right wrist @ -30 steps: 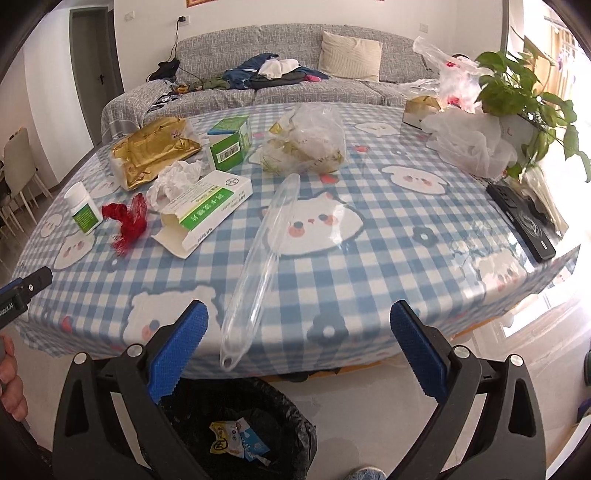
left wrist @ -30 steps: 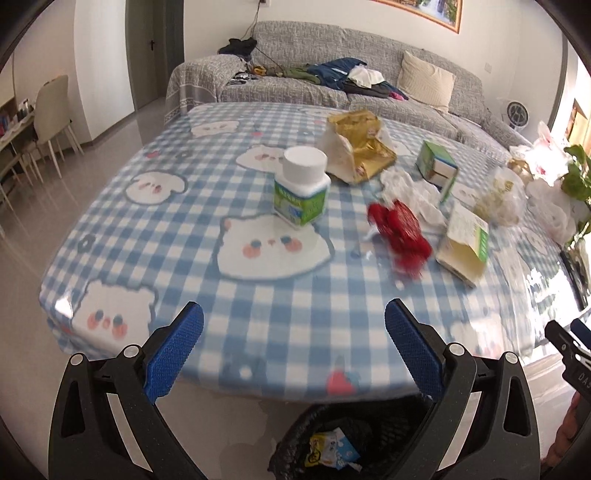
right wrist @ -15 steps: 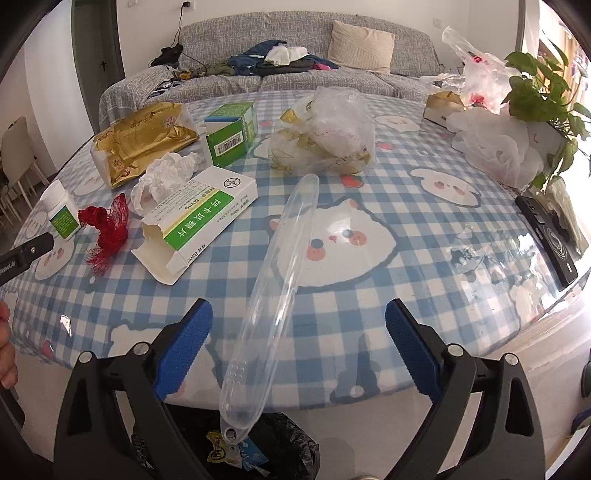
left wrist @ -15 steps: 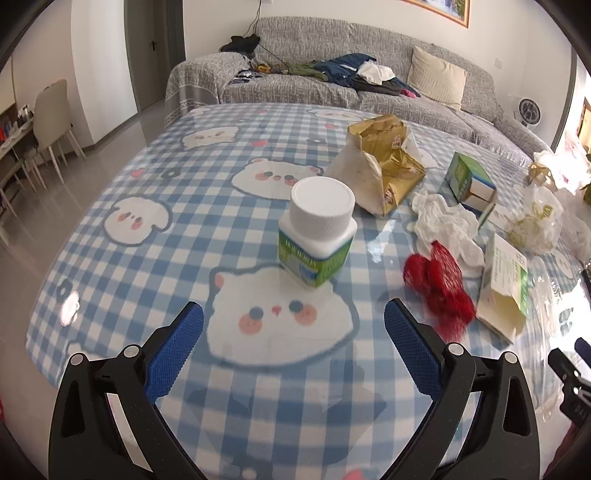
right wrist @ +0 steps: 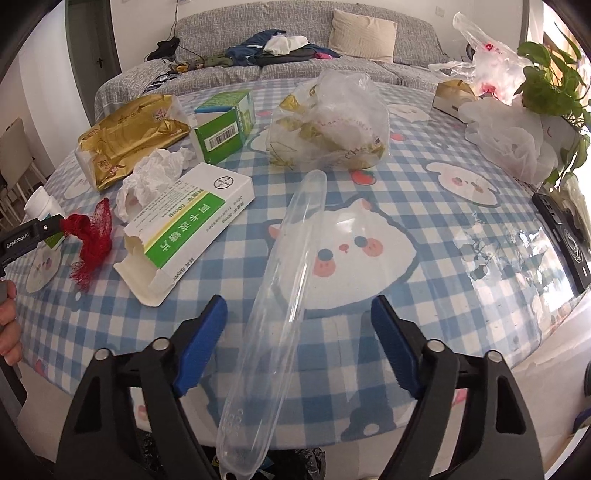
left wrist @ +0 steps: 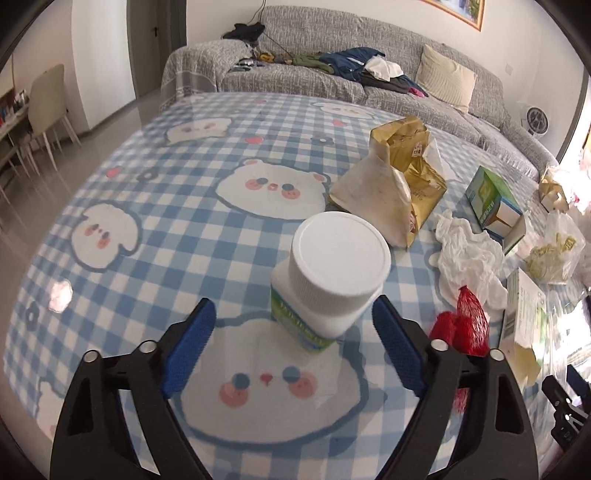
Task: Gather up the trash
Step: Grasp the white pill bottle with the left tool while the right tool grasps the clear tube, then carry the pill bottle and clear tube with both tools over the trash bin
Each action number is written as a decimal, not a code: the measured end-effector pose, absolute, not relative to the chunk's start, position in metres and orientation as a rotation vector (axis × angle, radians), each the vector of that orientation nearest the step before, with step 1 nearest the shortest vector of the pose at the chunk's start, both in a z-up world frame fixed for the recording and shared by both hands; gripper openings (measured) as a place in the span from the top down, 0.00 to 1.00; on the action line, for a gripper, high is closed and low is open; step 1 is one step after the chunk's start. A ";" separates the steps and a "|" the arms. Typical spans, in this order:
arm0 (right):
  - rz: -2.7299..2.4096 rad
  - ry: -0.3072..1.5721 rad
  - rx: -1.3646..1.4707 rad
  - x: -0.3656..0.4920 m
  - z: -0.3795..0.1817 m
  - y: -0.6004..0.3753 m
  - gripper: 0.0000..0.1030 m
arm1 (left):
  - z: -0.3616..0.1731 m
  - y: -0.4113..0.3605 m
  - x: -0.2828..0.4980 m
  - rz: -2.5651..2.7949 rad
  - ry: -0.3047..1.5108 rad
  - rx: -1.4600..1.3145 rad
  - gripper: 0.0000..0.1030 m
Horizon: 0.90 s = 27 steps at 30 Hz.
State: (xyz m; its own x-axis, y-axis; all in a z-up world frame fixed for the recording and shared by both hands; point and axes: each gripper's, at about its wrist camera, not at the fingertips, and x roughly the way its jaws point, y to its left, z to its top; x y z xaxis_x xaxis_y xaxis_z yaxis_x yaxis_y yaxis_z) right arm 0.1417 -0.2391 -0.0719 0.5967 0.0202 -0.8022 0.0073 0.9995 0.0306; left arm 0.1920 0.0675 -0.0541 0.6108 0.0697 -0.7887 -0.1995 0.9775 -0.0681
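- Home living rm — long grey sofa (left wrist: pixel 332 79) w/ strewn clothes (left wrist: pixel 354 64) and a cream cushion (left wrist: pixel 447 83).
- Table (left wrist: pixel 177 229) under a blue-check cartoon-animal cloth.
- Dining chair (left wrist: pixel 46 99), interior door (left wrist: pixel 157 44), framed pic (left wrist: pixel 458 11) on wall.
- Potted plant (right wrist: pixel 550 74), plastic bags (right wrist: pixel 513 136) — household clutter.

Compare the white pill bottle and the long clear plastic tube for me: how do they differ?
The pill bottle stands upright, short and opaque white with a green label; the plastic tube lies flat, long and see-through. The bottle sits well on the table; the tube overhangs the near edge. Each lies between an open gripper's fingers.
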 end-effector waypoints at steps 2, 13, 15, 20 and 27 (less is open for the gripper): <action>0.003 0.929 0.035 0.145 -0.072 -0.241 0.30 | -0.056 0.064 0.196 0.155 0.901 -0.140 0.26; 0.006 0.920 0.036 0.155 -0.068 -0.244 0.76 | -0.058 0.054 0.210 0.134 0.895 -0.086 0.51; 0.004 0.919 0.033 0.156 -0.068 -0.244 0.76 | -0.058 0.053 0.210 0.137 0.893 -0.078 0.51; 0.001 0.916 0.032 0.156 -0.067 -0.246 0.76 | -0.057 0.053 0.211 0.137 0.888 -0.081 0.51; 0.000 0.909 0.035 0.151 -0.064 -0.247 0.76 | -0.057 0.055 0.202 0.144 0.894 -0.078 0.51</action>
